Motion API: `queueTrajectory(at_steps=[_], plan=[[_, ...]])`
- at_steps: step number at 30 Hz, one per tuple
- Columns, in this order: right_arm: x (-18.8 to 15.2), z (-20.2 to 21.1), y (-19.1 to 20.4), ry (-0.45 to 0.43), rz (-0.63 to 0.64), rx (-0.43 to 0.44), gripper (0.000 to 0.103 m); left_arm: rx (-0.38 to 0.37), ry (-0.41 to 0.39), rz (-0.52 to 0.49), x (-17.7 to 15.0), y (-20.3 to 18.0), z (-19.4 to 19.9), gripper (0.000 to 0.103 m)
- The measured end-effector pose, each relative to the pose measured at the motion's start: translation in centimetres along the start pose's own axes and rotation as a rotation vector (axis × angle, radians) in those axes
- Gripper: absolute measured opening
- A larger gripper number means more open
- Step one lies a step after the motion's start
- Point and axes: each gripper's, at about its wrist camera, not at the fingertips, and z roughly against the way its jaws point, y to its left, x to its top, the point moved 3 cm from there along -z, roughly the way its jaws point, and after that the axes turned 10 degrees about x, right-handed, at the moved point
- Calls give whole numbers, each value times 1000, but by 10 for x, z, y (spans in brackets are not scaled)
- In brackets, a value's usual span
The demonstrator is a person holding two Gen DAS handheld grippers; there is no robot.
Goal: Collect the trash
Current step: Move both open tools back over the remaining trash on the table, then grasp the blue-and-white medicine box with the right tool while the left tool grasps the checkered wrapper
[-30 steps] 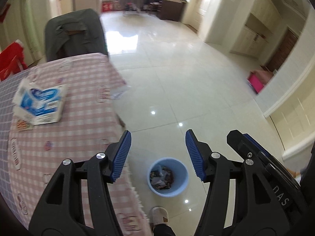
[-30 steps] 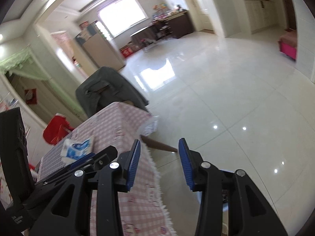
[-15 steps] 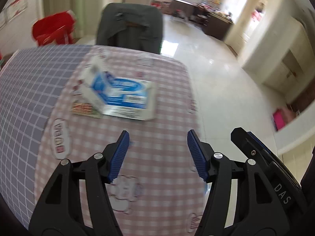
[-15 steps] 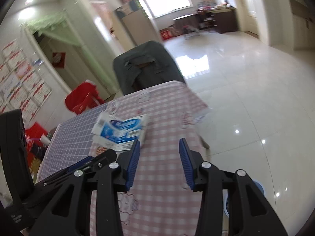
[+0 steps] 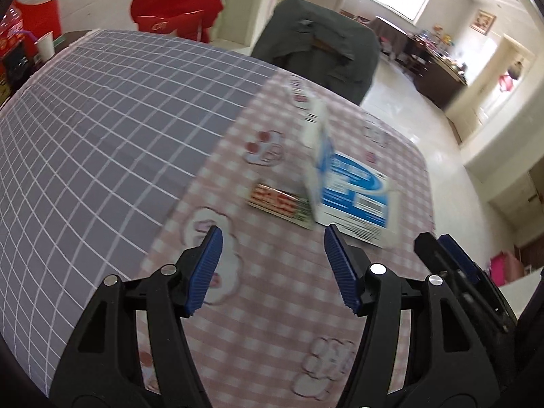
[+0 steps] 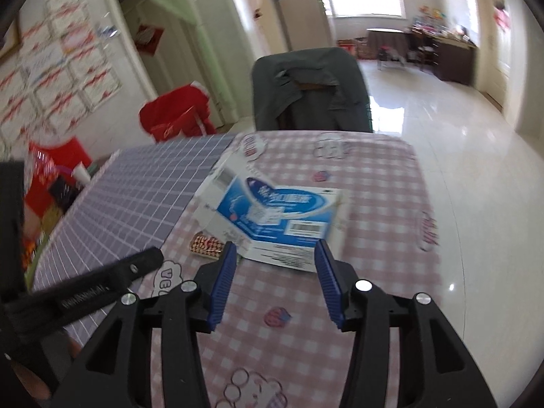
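Note:
A flattened blue-and-white carton [image 5: 350, 190] lies on the pink checked tablecloth, one flap standing up; it also shows in the right wrist view [image 6: 275, 217]. A small red-and-green wrapper [image 5: 280, 205] lies beside it, on its left, and shows in the right wrist view [image 6: 205, 244]. My left gripper [image 5: 272, 241] is open and empty, just short of the wrapper and carton. My right gripper [image 6: 273, 255] is open and empty, its tips close to the carton's near edge.
The table [image 5: 102, 129] has a grey grid cloth on its left half. A chair draped with a dark jacket [image 6: 309, 91] stands at the far edge. A red chair [image 5: 176, 10] and a white paper cup [image 5: 44, 46] are at the far left. Tiled floor [image 6: 476, 156] lies to the right.
Both grippers swung left from the floor and blue waste bin to the table and moved closer to the carton and wrapper. Both stayed open.

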Motion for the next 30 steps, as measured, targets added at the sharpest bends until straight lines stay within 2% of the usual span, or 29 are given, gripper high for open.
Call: queueTrajectory(at_steps=[4, 9, 11, 15, 18, 21, 25, 30], plan=[[3, -41, 19, 35, 113, 39, 51, 25, 2, 25, 8, 23, -15, 66], [-3, -94, 41, 121, 282, 15, 53, 34, 19, 40, 15, 41, -36, 67], [-8, -108, 43, 137, 307, -5, 53, 32, 27, 36, 15, 44, -42, 67], [1, -116, 38, 85, 275, -54, 56, 20, 45, 27, 16, 45, -53, 67], [5, -128, 32, 103, 269, -64, 55, 0, 62, 25, 15, 41, -62, 68], [4, -124, 20, 98, 209, -68, 27, -21, 75, 13, 14, 30, -69, 68], [10, -102, 2, 48, 119, -71, 20, -45, 80, -28, 12, 10, -77, 69], [10, -78, -12, 17, 55, -52, 18, -67, 53, -61, 12, -12, -83, 70]])
